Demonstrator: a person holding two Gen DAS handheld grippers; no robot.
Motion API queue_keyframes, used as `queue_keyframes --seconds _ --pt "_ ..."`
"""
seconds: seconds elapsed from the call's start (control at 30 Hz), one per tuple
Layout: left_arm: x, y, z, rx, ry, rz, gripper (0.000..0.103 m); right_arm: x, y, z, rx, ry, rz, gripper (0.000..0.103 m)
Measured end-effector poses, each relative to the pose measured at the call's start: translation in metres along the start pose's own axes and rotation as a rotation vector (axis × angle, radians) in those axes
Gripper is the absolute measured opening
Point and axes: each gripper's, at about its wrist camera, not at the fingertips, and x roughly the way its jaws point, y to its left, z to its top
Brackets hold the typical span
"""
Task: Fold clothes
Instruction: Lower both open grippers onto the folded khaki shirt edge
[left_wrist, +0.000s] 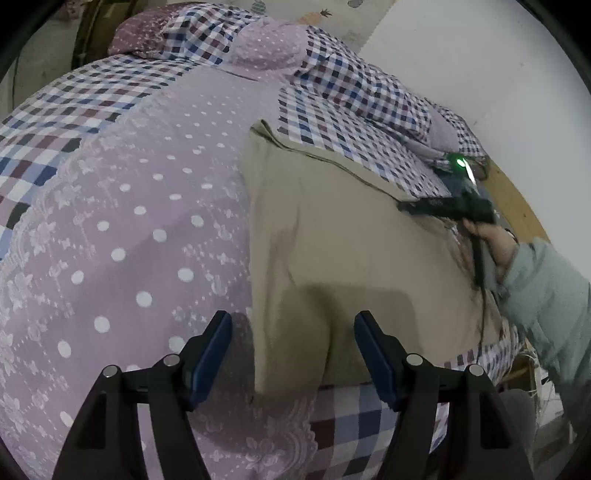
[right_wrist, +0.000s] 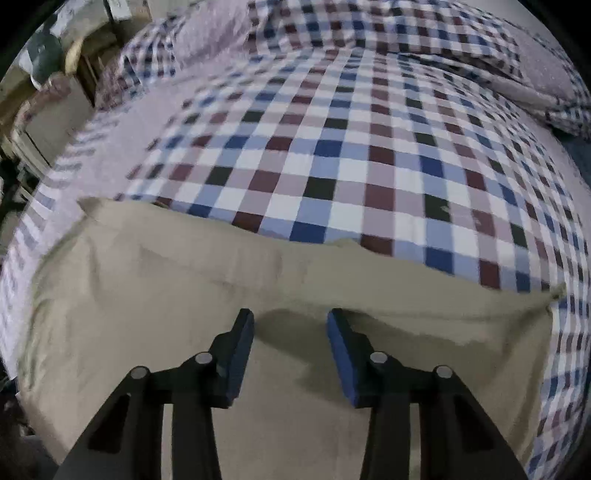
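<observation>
Open checked and dotted lilac bedcover (left_wrist: 122, 206) is lying free left and far of the flat beige folded garment (left_wrist: 351, 251); heaped checked pillows (left_wrist: 332, 74) are blocking the far edge.

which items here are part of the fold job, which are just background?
Job:
- flat beige fabric garment
- left tongs, open
- right tongs, open

Background:
- lilac white-dotted bedspread
- blue, maroon and white checked sheet
- checked pillows
- white wall

Checked bedspread (right_wrist: 332, 155), lilac dotted sheet (left_wrist: 129, 221) — pillows (left_wrist: 258, 48), white wall (left_wrist: 461, 66)
</observation>
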Motion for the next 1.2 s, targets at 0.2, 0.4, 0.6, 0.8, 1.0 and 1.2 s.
queue_keyframes --seconds 0.2,0.4,0.6,0.8,1.0,1.2 --pt "-0.002 -0.006 -0.006 0.050 0.004 0.023 0.072 0.011 0.000 0.057 0.041 -0.107 -0.114 0.043" --pt "-0.005 0.001 -0.008 0.011 0.007 -0.020 0.072 -0.043 0.001 0.061 0.189 -0.273 -0.035 0.050" --pt "-0.010 0.005 -0.014 -0.021 0.002 -0.062 0.061 -0.073 0.046 0.010 0.074 -0.250 0.098 0.053" --pt "-0.012 0.011 -0.021 -0.036 0.013 -0.072 0.030 -0.032 0.097 -0.011 -0.087 -0.083 0.114 0.053" --pt "-0.016 0.020 -0.022 -0.037 0.037 -0.102 0.019 0.022 0.145 0.012 -0.134 -0.043 0.117 0.053" --pt "-0.023 0.035 -0.021 -0.064 0.056 -0.120 0.014 0.055 0.175 0.064 -0.149 -0.083 0.018 0.054"
